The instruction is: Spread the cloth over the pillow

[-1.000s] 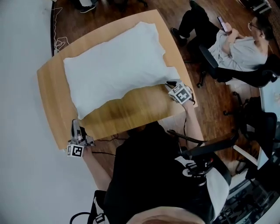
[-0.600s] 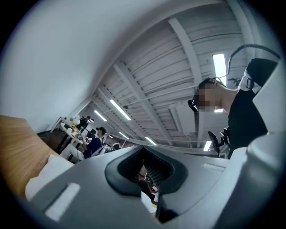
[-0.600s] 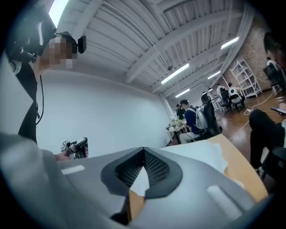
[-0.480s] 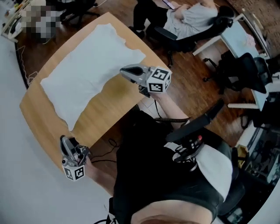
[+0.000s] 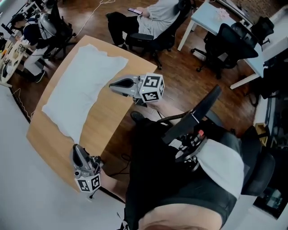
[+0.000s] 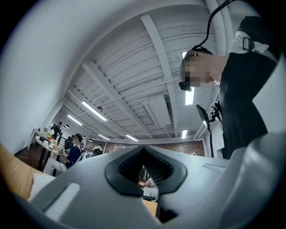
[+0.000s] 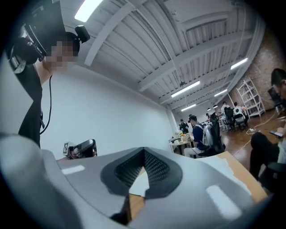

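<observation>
Bare tabletop [image 5: 108, 119] nearside, white wall [image 5: 18, 179] left, chairs [image 5: 231, 45] beyond (one occupied)

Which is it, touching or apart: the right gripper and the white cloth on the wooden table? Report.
Apart. Head view: the right gripper, shut and empty, has bare wooden table between its tip and the white cloth.

1. We take this for a shared open-plan office or lab workroom. Black swivel chairs [image 5: 234, 42] stand at pale desks [image 5: 204, 13] on a wooden floor [image 5: 184, 85].
2. We see a seated person [image 5: 157, 11] in one such chair. Further people [image 7: 199, 134] sit and stand along the far side of the room.
3. Overhead we find a white beamed ceiling [image 6: 156, 58] with long strip lights [image 6: 94, 111]. A brick wall [image 6: 172, 146] closes the far end, and open shelving [image 7: 248, 96] stands by it.
</observation>
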Demonstrator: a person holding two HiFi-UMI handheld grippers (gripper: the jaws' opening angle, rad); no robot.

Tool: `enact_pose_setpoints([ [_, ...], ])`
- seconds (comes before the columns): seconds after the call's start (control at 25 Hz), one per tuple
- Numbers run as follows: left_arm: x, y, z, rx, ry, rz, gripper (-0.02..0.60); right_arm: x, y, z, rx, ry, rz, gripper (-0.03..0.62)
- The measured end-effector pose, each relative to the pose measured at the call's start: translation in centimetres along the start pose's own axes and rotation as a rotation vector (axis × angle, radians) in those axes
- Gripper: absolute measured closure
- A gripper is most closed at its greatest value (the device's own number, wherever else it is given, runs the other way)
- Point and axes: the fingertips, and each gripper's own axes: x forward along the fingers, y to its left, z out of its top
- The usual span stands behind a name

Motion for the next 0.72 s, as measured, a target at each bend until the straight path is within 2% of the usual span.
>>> enact_pose_setpoints([
  [0.28, -1.1, -0.6, 2.8, 0.025, -0.038, -0.013, 0.578, 1.9, 3.8, 0.5, -0.056, 0.027, 0.074, 0.592],
  [0.44, -2.6, -3.2, 4.1, 0.072, -0.049, 0.024, 0.578, 1.0, 6.2, 1.2, -0.109, 0.011, 0.152, 0.592],
  [0.6, 0.3, -6.9, 1.7, 0.092, -0.032, 0.075, 0.578, -2.9, 3.8, 1.8, -0.176, 0.016, 0.216, 0.592],
  [0.72, 2.3, -7.4, 0.1, 0.073, -0.015, 0.083, 0.578, -4.5, 1.8, 2.0, -0.176, 0.029, 0.22, 0.592],
])
